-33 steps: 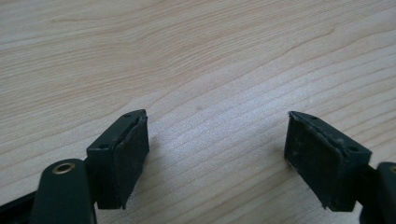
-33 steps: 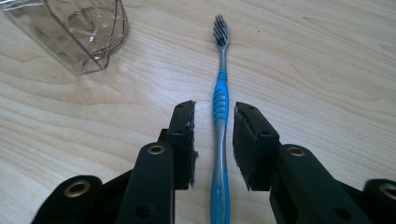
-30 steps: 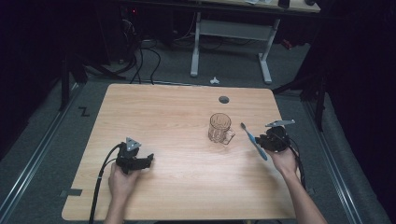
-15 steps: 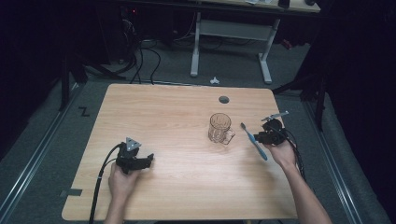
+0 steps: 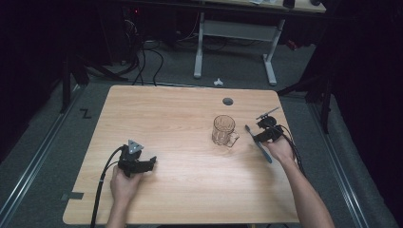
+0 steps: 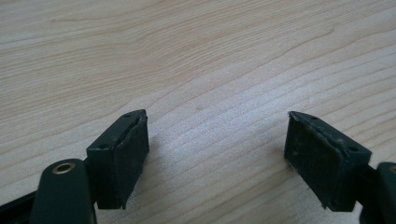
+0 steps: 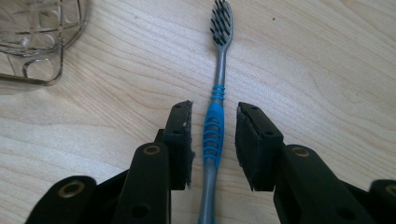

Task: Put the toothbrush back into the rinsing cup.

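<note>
Over on the near left, the left gripper (image 5: 151, 163) is parked with its jaws spread wide over bare wooden table (image 6: 196, 56), nothing between them. The clear glass mug (image 5: 224, 131) stands mid-right. Just right of it, the blue-and-grey toothbrush (image 7: 213, 130) is straddled by the right gripper (image 7: 214, 135), handle running along the jaws, bristles pointing away; the jaws have just been opening, pads not pressing. So it's the right hand's job.

Counter (image 5: 190, 114): light wood, rounded corners, a round dark hole (image 5: 227, 101) near its far edge.
Floor (image 5: 57, 137): grey carpet, a metal rail (image 5: 33, 166) along each side of the counter.
Behind: a second desk with white legs (image 5: 198, 52); black cables (image 5: 142, 59) on the floor.
Light: bright on the counter, the room around it dark.
</note>
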Demonstrator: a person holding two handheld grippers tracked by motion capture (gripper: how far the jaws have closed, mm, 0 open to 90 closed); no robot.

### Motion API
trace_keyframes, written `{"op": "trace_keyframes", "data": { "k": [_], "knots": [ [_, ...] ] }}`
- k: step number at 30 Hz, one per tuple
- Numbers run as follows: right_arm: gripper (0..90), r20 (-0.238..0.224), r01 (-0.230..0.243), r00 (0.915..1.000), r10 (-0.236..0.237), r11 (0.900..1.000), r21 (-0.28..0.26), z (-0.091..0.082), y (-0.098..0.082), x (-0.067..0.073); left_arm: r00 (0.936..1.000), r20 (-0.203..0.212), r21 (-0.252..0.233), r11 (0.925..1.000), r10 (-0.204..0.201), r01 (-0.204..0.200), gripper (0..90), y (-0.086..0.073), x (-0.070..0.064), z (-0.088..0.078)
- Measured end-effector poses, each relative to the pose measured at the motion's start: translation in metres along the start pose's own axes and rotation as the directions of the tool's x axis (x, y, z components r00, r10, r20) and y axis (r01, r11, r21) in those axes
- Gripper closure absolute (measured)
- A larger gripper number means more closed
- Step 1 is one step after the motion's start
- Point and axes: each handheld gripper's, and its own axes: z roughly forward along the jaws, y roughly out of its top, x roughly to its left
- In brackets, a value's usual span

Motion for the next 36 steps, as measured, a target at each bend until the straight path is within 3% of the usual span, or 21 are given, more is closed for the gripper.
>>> {"op": "trace_keyframes", "data": {
  "k": [5,11,23,36],
  "knots": [
    [66.6,0.0,-0.008,1.0,0.008,1.0,0.021,0.003,0.003,-0.002,1.0,0.0,-0.001,1.0,0.0,0.0,22.5,0.0,0.0,0.0],
    [66.6,0.013,0.026,0.9996,-0.027,0.998,0.061,0.008,0.011,0.001,1.0,0.0,-0.001,1.0,-0.001,0.001,22.4,0.0,0.0,0.0],
    [71.1,-0.004,-0.003,1.0,0.003,0.99,0.139,0.022,0.016,-0.002,1.0,0.0,0.0,1.0,0.0,0.0,22.4,0.0,0.0,0.0],
    [78.3,-0.032,-0.022,0.9991,0.027,0.99,0.141,0.023,0.016,-0.006,1.0,0.0,-0.001,1.0,-0.001,0.001,22.4,0.0,0.0,0.0]
  ]
}}
